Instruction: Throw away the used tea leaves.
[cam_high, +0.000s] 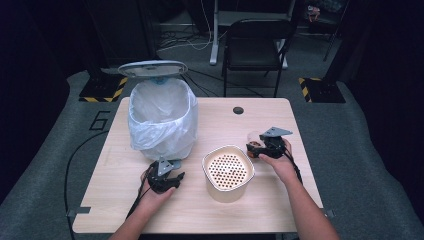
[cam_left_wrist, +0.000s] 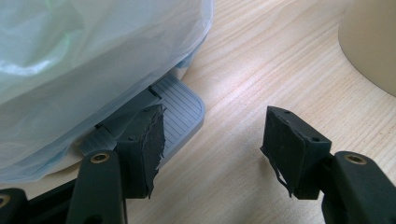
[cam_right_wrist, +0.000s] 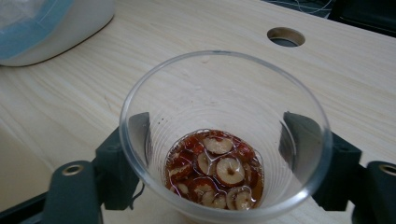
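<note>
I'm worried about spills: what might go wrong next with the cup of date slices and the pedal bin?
1. The right gripper holds a thin clear cup of date slices in liquid; squeezing or tilting may slosh it onto the table.
2. The left gripper has one jaw over the pedal; slipping off may drop the lid.
</note>
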